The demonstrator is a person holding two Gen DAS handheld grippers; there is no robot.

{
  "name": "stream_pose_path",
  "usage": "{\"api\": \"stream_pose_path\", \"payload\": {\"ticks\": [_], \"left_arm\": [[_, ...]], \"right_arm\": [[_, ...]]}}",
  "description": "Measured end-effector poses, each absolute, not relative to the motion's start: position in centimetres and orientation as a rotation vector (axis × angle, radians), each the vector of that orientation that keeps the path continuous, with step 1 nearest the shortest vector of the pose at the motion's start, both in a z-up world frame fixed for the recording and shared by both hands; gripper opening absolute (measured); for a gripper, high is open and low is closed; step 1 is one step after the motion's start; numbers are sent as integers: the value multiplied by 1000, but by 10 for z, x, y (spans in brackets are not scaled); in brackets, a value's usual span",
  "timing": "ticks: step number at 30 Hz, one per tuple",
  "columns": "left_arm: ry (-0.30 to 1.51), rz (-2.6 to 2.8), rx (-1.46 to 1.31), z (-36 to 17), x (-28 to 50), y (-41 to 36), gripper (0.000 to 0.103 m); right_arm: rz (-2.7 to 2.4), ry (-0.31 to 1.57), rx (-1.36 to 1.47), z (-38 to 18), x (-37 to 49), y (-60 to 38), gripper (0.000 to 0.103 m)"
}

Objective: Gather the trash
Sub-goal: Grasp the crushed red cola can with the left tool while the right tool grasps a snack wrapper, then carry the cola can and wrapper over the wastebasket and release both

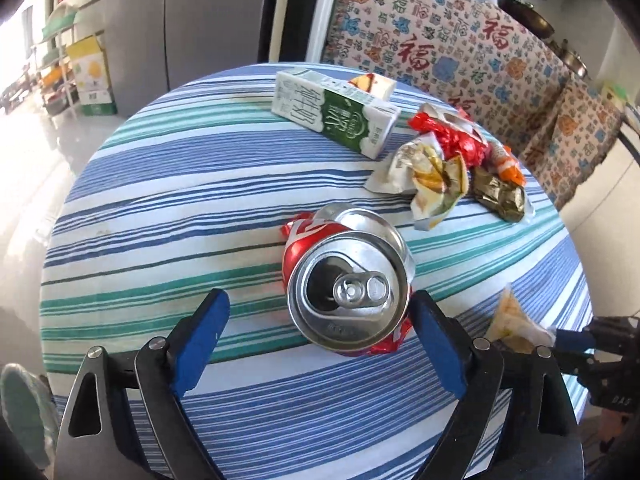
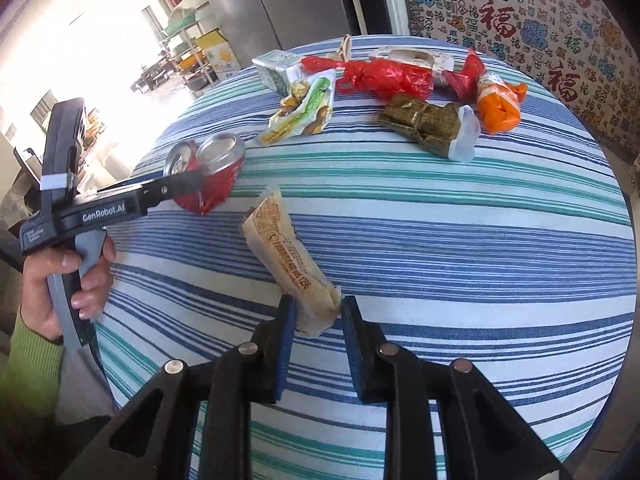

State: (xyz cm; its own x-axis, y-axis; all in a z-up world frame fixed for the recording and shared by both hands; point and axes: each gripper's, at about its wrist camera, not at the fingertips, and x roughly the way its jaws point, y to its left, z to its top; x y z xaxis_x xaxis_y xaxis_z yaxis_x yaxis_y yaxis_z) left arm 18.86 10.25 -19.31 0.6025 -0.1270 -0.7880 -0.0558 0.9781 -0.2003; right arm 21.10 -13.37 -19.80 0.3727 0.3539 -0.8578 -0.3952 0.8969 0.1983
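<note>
The table [image 1: 168,184] under its striped cloth is the big thing here, and it holds trash but no bin that I can see, so anything lifted has nowhere obvious to go; a dropped piece could roll off the round edge.

Ahead of the left claw [image 1: 320,344], at the far side of the table, lie the carton [image 1: 332,120] and, right of it, a heap of wrappers [image 1: 452,164], all untouched.

The can [image 1: 344,280] is crushed and leaning, sitting between the spread fingers of the left claw, nearer the right finger; I cannot tell whether that finger touches it. Closing off-centre on that bent, slick metal would likely push it sideways or tip it rather than hold it.

The right claw [image 2: 316,320] is nearly pressed together, pinching the near end of a packet [image 2: 288,256], which sticks out ahead of it above the cloth. The left pad presses the packet, while a sliver of gap shows at the right pad. So the hold looks thin: a quick swing could let the packet slide out.
</note>
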Motion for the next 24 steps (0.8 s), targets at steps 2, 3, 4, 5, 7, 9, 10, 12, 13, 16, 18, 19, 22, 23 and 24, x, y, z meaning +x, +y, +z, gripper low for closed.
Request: {"api": "stream_pose_path", "payload": {"ticks": [2,3,4,5,7,9,10,12,13,16,18,19,22,23,24], "left_arm": [[926,-52,-231,-194,190,106,92],[927,-65,-236,-194,190,104,92],[925,-75,-238,-195,191,102,92],[924,-81,-237,-195,192,99,92],[919,-76,-228,-195,196,93,92],[914,-66,-224,-196,199,89,84],[914,-69,-225,-196,200,88,78],[913,-74,-207,-197,200,86,64],[912,-83,-200,-196,199,84,64],[906,-104,-189,-195,196,82,63],[899,-119,-171,-193,193,79,63],[893,-129,-166,-191,191,78,63],[873,-158,-174,-184,185,74,63],[868,-171,-183,-182,184,73,63],[865,-185,-187,-180,182,71,63]], "right_arm": [[498,1065,-79,-191,209,-130,38],[495,1039,-111,-186,207,-129,50],[491,1007,-146,-180,204,-127,59],[493,973,-176,-174,202,-126,62],[521,925,-211,-164,199,-123,63],[552,889,-251,-160,199,-114,63],[559,882,-275,-162,201,-108,63],[577,901,-320,-171,207,-94,63],[586,918,-340,-177,210,-89,63],[580,1010,-380,-195,218,-80,27],[536,1019,-349,-195,218,-85,14],[530,1023,-311,-191,218,-91,14],[493,993,-220,-177,212,-112,14],[484,986,-186,-174,210,-120,14],[472,980,-156,-171,208,-128,14]]}}
